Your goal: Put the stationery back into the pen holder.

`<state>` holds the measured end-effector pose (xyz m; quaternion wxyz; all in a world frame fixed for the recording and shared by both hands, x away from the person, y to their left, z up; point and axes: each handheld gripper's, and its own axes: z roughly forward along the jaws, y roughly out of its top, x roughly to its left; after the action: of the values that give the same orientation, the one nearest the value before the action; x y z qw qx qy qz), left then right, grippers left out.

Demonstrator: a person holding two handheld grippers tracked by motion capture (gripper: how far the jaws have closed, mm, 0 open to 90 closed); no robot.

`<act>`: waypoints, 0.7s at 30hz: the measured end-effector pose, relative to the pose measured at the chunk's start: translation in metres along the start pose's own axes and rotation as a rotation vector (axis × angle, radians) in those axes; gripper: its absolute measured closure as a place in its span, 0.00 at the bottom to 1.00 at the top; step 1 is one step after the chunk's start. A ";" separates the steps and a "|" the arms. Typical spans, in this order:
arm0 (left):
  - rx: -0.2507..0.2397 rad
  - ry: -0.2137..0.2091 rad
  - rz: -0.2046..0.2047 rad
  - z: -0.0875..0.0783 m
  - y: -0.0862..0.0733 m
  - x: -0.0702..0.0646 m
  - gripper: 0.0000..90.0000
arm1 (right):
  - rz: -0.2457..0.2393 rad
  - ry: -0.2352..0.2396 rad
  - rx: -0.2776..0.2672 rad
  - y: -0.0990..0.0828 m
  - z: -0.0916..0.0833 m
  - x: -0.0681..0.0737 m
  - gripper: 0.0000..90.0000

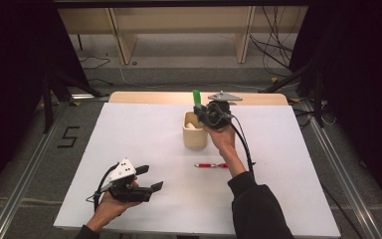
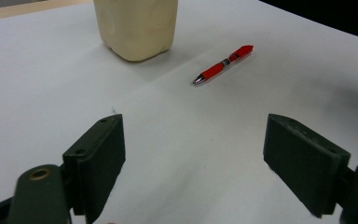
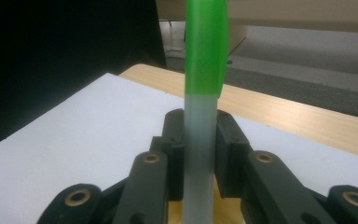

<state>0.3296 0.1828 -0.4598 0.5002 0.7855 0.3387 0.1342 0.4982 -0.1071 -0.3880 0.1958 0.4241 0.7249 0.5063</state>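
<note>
A cream cup (image 1: pixel 195 132) stands on the white table sheet (image 1: pixel 144 144) near the middle. My right gripper (image 1: pixel 202 112) hovers just above the cup's rim, shut on a marker (image 1: pixel 197 98) with a green cap and a pale barrel; in the right gripper view the marker (image 3: pixel 204 93) stands upright between the jaws. A red pen (image 1: pixel 211 165) lies flat on the sheet in front of the cup. My left gripper (image 1: pixel 149 179) rests low at the front left, open and empty. In the left gripper view the cup (image 2: pixel 137 25) and the red pen (image 2: pixel 223 64) lie beyond the spread jaws.
The table's wooden back edge (image 1: pixel 169 97) runs behind the cup. Beyond it are wooden furniture legs and loose cables on the floor. Dark stands flank the table on both sides.
</note>
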 end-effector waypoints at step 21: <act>0.015 -0.006 -0.001 0.002 -0.001 0.000 0.22 | 0.004 -0.010 0.038 -0.009 0.013 0.001 0.85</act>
<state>0.3301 0.1818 -0.4617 0.4952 0.7897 0.3384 0.1290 0.5031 -0.0999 -0.4016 0.1903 0.4316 0.7327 0.4906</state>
